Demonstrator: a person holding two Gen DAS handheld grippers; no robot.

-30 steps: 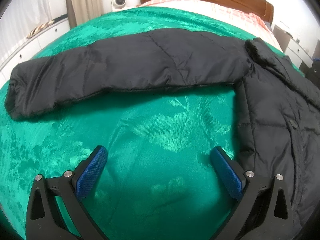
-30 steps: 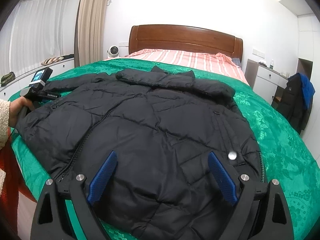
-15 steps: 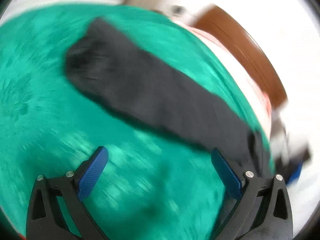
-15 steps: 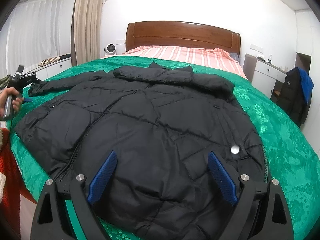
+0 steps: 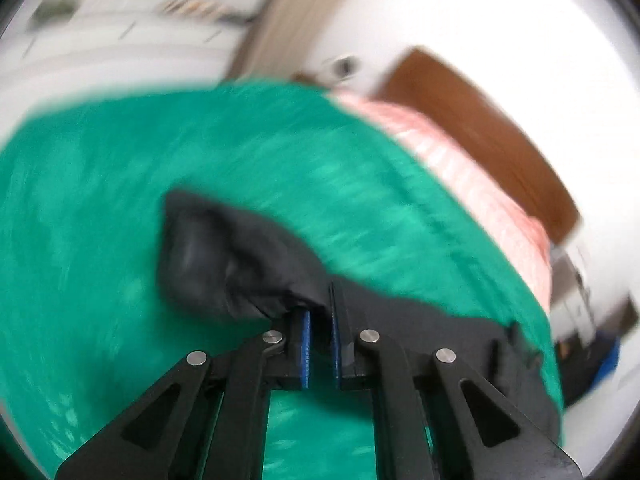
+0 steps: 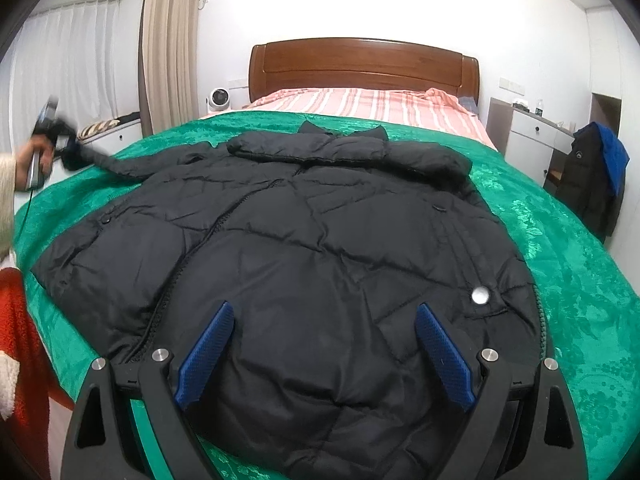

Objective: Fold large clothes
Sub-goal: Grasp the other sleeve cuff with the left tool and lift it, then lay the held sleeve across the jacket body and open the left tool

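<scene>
On the green bedspread (image 6: 568, 264) a black puffer jacket (image 6: 320, 240) lies spread flat, front up; the left gripper (image 5: 319, 320) pinches its sleeve cuff (image 5: 224, 264), fingers clenched on the fabric. Over the jacket's hem the right gripper (image 6: 324, 344) hangs with fingers spread wide, grasping nothing.

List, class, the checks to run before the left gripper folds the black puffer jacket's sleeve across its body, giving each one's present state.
1. Left gripper clamped on the sleeve cuff: ok.
2. Grip depth: cannot tell, view blurred.
3. Black puffer jacket flat on the green bedspread: ok.
4. Right gripper open, holding nothing: ok.
5. Jacket front free of stray items: ok.
</scene>
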